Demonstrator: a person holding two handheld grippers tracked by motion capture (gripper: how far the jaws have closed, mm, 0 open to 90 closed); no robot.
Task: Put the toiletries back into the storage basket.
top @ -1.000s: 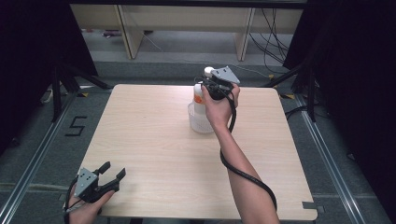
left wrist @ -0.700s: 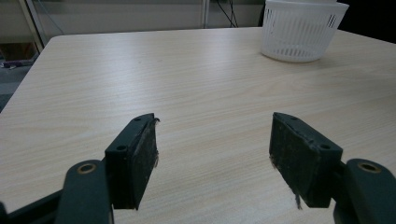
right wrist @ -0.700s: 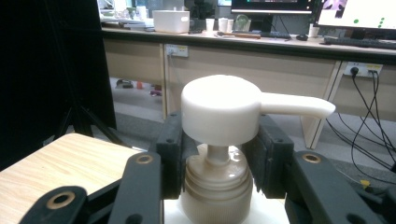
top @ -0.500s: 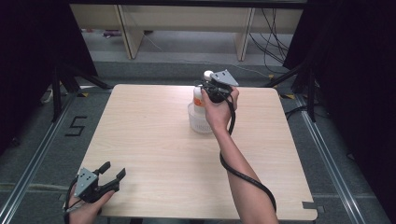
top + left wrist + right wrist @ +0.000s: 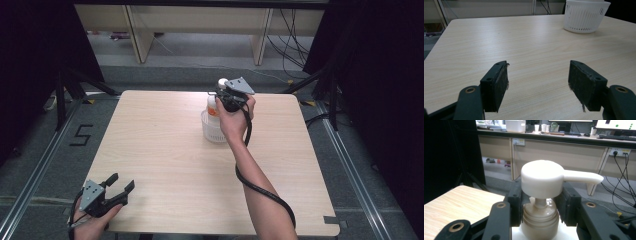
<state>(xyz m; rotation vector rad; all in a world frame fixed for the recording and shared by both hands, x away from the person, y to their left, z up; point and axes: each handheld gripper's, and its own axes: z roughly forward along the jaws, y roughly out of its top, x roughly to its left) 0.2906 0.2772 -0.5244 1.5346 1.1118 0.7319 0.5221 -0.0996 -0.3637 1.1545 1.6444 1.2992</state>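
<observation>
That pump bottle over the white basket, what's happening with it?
A person holds a gripper in each hand at a wooden table. The right gripper is shut on the neck of a pump bottle, held upright over the white basket at the far side. The left gripper rests open at the near corner, holding nothing.

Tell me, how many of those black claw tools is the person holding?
2. The left gripper rests open at the table's near left corner; the right gripper is clamped on the pump bottle over the white basket.

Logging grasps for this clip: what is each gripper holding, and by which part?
Right gripper clamps the pump bottle at its neck, under the pump head. Left gripper holds nothing.
</observation>
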